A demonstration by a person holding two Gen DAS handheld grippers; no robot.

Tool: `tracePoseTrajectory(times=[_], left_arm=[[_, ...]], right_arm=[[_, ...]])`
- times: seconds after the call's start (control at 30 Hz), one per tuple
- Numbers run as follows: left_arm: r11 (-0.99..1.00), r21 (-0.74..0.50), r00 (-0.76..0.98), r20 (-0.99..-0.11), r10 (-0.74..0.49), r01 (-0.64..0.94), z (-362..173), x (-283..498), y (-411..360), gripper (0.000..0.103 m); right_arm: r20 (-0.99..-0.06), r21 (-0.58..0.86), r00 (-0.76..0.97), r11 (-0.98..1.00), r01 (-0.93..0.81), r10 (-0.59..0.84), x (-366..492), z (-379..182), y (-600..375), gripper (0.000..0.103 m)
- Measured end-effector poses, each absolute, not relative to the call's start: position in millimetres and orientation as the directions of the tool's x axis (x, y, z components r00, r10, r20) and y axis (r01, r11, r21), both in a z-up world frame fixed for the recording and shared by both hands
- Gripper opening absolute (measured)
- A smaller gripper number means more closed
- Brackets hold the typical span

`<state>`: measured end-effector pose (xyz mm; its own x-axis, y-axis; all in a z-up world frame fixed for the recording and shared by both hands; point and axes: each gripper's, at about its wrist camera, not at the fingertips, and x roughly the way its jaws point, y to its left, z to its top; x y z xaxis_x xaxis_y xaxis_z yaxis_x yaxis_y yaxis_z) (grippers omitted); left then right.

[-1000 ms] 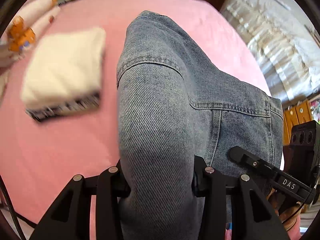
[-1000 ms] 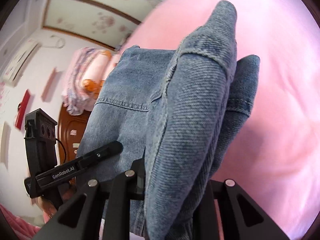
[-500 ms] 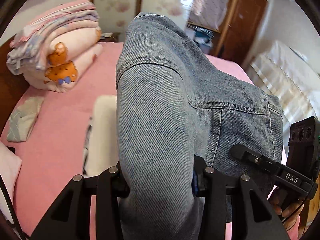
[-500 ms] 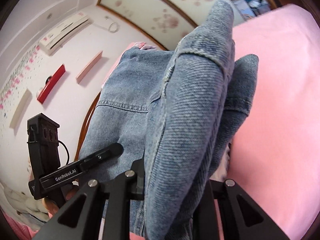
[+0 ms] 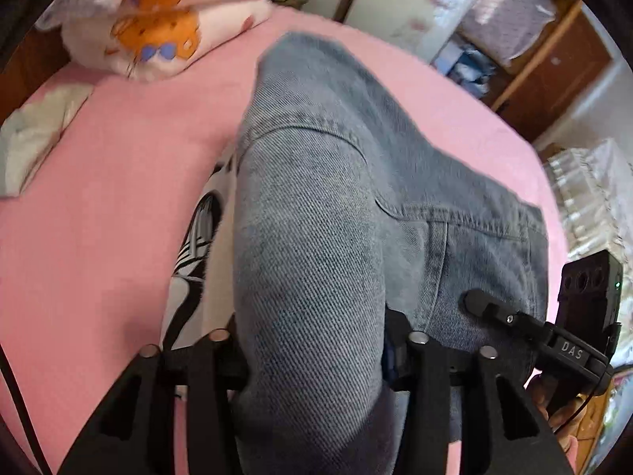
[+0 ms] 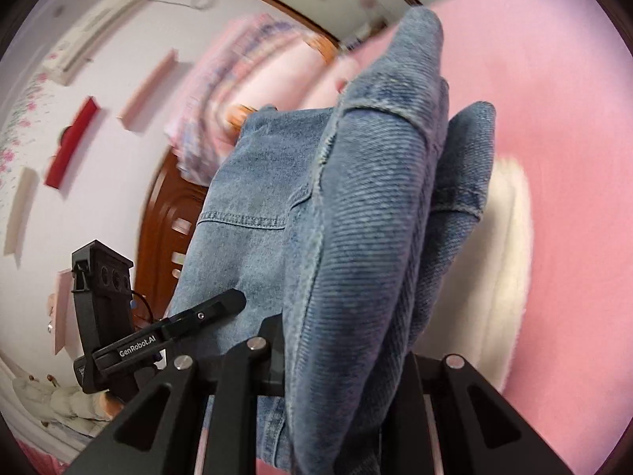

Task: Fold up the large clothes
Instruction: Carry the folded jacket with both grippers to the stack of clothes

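On the opposite tools, "DAS" and "GenRobot.AI" are legible, both jaws seemingly pinching the folded jeans [image 5: 316, 237], left's just loosening.

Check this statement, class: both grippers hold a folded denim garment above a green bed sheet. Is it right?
Not quite. The bed sheet is pink, not green, as the left wrist view shows. The left gripper and right gripper do hold the folded denim garment above it.
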<state>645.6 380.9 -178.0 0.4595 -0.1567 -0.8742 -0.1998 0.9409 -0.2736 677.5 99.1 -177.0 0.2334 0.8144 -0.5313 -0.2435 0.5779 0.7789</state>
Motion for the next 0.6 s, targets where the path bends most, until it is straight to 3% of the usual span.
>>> tracePoseTrajectory(times=[0.1, 0.17, 0.4, 0.6], left_arm=[[0.956, -0.263, 0.532, -0.832, -0.156, -0.13, -194, 637, 381, 0.061], [0.963, -0.258, 0.56, -0.811, -0.172, -0.078, -205, 635, 379, 0.065], [0.927, -0.37, 0.55, -0.787, -0.28, -0.058, -226, 660, 409, 0.07], [0.92, -0.391, 0.559, -0.771, -0.304, -0.038, -236, 658, 414, 0.074]], right_arm=[[-0.543, 0.8, 0.21, 0.577, -0.164, 0.813, 689, -232, 98, 0.021], [-0.461, 0.849, 0.217, 0.499, -0.173, 0.86, 693, -259, 87, 0.021], [-0.486, 0.815, 0.207, 0.526, -0.243, 0.849, 701, -250, 104, 0.022], [-0.497, 0.796, 0.2, 0.535, -0.281, 0.844, 701, -250, 102, 0.022]])
